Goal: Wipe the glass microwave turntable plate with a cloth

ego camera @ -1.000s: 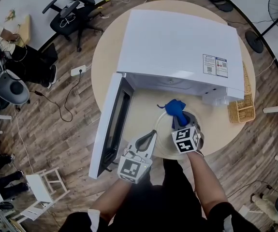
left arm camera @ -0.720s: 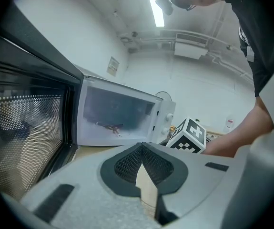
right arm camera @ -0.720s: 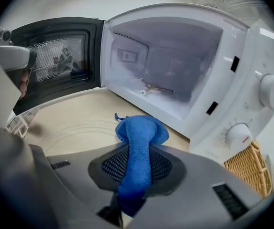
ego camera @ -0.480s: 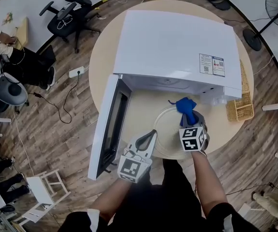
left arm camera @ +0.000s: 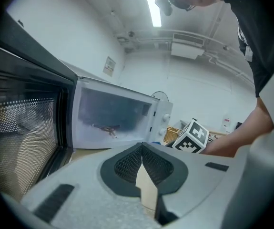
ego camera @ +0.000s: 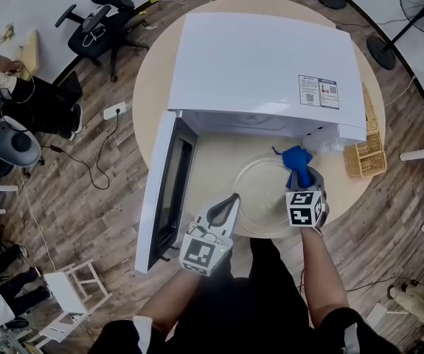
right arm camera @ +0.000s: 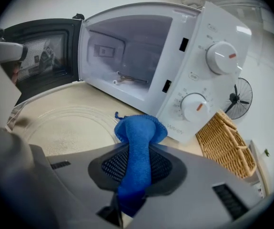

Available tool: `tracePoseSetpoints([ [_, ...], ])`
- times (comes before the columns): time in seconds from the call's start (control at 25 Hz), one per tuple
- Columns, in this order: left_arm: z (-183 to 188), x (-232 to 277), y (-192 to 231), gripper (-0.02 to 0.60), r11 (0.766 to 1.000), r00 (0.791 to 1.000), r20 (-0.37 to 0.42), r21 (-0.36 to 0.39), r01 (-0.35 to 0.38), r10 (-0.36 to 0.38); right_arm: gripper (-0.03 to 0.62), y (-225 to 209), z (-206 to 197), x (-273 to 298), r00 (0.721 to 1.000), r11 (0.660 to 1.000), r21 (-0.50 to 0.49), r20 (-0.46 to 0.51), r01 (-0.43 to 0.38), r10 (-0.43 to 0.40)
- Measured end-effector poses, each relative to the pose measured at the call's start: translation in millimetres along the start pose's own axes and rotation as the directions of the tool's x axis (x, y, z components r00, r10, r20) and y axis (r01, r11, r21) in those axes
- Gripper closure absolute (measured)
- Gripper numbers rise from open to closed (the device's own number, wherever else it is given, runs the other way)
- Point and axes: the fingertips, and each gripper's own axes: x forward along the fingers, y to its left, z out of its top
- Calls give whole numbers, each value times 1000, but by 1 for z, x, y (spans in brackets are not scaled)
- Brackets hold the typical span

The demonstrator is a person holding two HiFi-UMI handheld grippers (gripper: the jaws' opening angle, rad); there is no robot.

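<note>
Although the wiping looks under way, nothing shows how much of the glass has been covered, so I judge the task mid-course. Nearest the person, on the door side of the white microwave oven (ego camera: pixel 270 65), the left gripper (ego camera: pixel 231 200) has its jaws closed together on nothing, its tip at the near rim of the clear round glass turntable plate (ego camera: pixel 259 198); whether it touches that rim I cannot tell. Toward the microwave's control-panel side, the right gripper (ego camera: pixel 300 175) is clamped on a bunched blue cloth (ego camera: pixel 295 159). The plate lies flat on the round beige table (ego camera: pixel 153 87), just in front of the microwave's open cavity, already out of the oven. The cloth sits at the plate's edge closest to the microwave's dials. No smears or streaks can be made out. Returning the plate is probably left.
</note>
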Motion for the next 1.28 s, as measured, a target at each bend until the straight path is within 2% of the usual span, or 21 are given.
tracePoseSetpoints([
  [0.16,-1,-1,1,575,1000,1000,-3,12,1,-1,517,-2,-4,-1,1000,1000,25,-2,6,-5],
  [0.28,-2,-2,-1,575,1000,1000,-5,-8,-5,5,517,-1,-2,-4,1000,999,46,22,-1,0],
  [0.44,-4,-7,1,575,1000,1000,-5,1,-10,10,516,4,7,-19,997,996,82,64,-38,33],
  [0.56,-5,-11,3,575,1000,1000,-9,-20,-22,21,516,16,19,-32,992,993,79,100,-84,75],
  [0.84,-12,-22,9,575,998,999,-7,-22,-54,54,516,70,40,-50,968,977,24,143,-210,204],
  [1.04,-22,-31,16,575,997,997,-21,-15,-71,70,516,122,42,-52,944,954,-33,134,-299,300],
  [1.28,-27,-40,22,575,995,995,-27,-22,-93,92,516,166,36,-49,925,930,-81,102,-358,365],
])
